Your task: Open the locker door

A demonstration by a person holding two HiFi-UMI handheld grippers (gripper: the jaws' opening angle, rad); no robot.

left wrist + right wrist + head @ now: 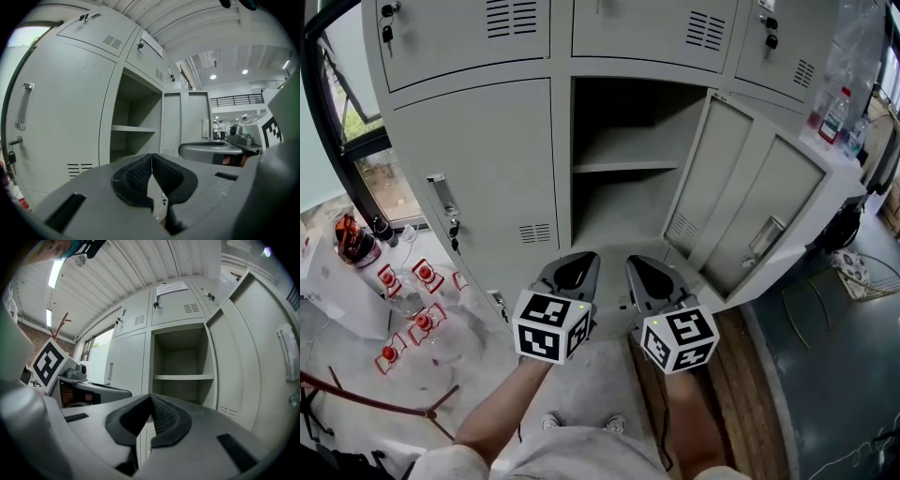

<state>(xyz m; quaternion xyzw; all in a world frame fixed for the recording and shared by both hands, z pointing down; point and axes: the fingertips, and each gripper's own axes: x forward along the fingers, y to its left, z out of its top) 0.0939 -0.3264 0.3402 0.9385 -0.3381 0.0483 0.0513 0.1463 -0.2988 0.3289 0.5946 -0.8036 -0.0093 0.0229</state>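
The grey locker's door [755, 202] stands swung wide to the right, with its recessed handle [766, 236] facing out. Behind it the compartment [628, 187] is bare apart from one shelf [623, 166]. The same compartment [136, 122] fills the middle of the left gripper view, and the right gripper view also shows the compartment [180, 364] with the door [262, 357] at its right. My left gripper [574, 270] and right gripper [649, 277] are held side by side, low in front of the opening and apart from the locker. Both are shut on nothing, the left gripper [151, 157] and the right gripper [151, 397] with pads meeting.
The neighbouring locker door [478, 178] at the left is closed, with a handle [441, 195] and keys hanging below. Red-and-white items [403, 323] lie on the floor at the left. Bottles [836, 114] stand on a white counter at the right. Distant people [219, 129] stand beyond.
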